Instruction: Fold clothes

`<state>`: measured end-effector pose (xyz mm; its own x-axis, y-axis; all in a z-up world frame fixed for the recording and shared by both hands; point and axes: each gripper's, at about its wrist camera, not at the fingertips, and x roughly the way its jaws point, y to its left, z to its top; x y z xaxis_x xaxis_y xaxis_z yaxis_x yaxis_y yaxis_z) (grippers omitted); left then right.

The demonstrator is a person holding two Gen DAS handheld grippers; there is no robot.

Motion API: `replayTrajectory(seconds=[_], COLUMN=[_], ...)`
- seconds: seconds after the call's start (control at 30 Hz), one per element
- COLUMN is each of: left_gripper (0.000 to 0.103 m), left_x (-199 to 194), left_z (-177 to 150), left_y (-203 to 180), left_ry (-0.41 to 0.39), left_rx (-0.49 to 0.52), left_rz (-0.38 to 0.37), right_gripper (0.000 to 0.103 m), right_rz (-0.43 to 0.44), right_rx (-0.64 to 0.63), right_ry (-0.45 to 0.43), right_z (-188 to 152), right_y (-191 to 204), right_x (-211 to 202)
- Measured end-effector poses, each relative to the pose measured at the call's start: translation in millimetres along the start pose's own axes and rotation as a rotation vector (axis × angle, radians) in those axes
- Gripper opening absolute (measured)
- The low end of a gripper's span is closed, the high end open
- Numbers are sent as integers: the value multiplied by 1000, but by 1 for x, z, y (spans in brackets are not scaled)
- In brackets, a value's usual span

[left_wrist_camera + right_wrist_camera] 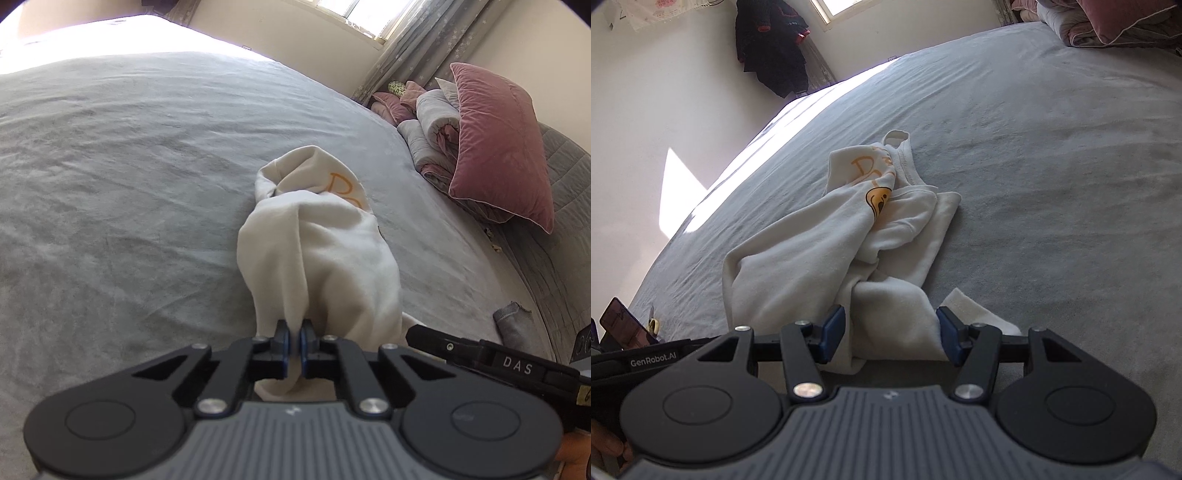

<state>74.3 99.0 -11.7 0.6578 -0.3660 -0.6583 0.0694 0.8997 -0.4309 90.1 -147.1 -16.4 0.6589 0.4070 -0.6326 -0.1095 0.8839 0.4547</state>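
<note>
A crumpled white garment (325, 240) with orange lettering and a yellow smiley print lies on the grey bed (129, 166). My left gripper (295, 328) is shut on a fold at the garment's near end, and the cloth rises tent-like from the blue pads. In the right wrist view the same white garment (812, 258) lies bunched, with its neck opening at the far end. My right gripper (890, 328) stands open at the near hem. A thick bunch of fabric lies between its blue fingers (833, 332), and a loose corner lies just to the right of them.
A pink pillow (498, 147) and folded grey quilts (432, 125) are stacked at the bed's right side. A small grey cloth (511, 325) lies near them. Dark clothes (772, 48) hang on the wall beyond the bed. A phone (624, 328) sits at the bed's near left.
</note>
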Motion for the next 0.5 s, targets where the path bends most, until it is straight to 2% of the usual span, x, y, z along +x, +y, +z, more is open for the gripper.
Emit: replayTrajectory(seconds=[0.23,0.4,0.5], left_gripper=[4,4,4], left_x=[-7,-12,-18], left_z=[-2,-1,-2], left_y=[-17,-18,-18], left_ry=[-67,-86,-102], left_rx=[67,63,58], left_rz=[-9,-55,-85], right_gripper=[58,61,61], right_rz=[44,74,64], right_rx=[14,83,101], right_ry=[-2,-50,-25], right_z=[-16,-39,-43], right_y=[12,8,6], right_x=[-14,-14,-9])
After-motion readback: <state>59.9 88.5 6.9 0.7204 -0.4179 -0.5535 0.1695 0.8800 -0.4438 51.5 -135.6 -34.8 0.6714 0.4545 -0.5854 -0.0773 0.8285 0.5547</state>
